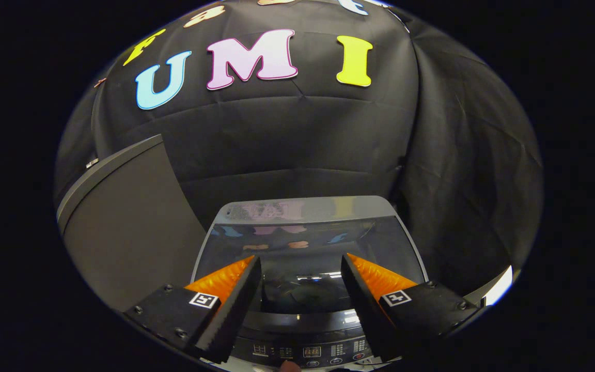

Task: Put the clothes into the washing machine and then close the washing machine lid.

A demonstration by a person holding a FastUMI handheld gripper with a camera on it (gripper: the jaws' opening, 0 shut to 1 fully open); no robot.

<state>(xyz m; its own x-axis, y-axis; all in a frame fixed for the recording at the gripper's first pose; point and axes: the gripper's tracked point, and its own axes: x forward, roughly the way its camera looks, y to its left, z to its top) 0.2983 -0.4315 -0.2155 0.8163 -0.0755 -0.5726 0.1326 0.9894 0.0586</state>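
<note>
The jaws (301,266) stand wide apart with nothing held between them, their two fingers (235,299) reaching forward over the top of the washing machine (308,310). The machine sits just below and ahead of them, seen from above and from its front side. Its lid (308,232) is a dark glass panel in a pale grey frame, and it lies flat over the tub, shut; the glass is glossy and mirrors the booth wall behind it. Through the glass, in the gap between the fingers, a dim round shape of the tub shows, but what lies inside cannot be told. Nearest the camera, under the finger bases, runs the machine's dark control panel (308,352) with rows of small buttons and a small lit display. At the very front edge of that panel a small pinkish tip (290,366) shows, perhaps a fingertip, too little of it to be sure. No clothes can be made out on the lid or around the machine. To the left of the machine, just beside it, stands a large flat dark grey panel (122,237) with a paler rim, tilted away; what it belongs to cannot be told. Behind everything hangs the black cloth wall (302,139) of the booth, creased and folded toward the right
</note>
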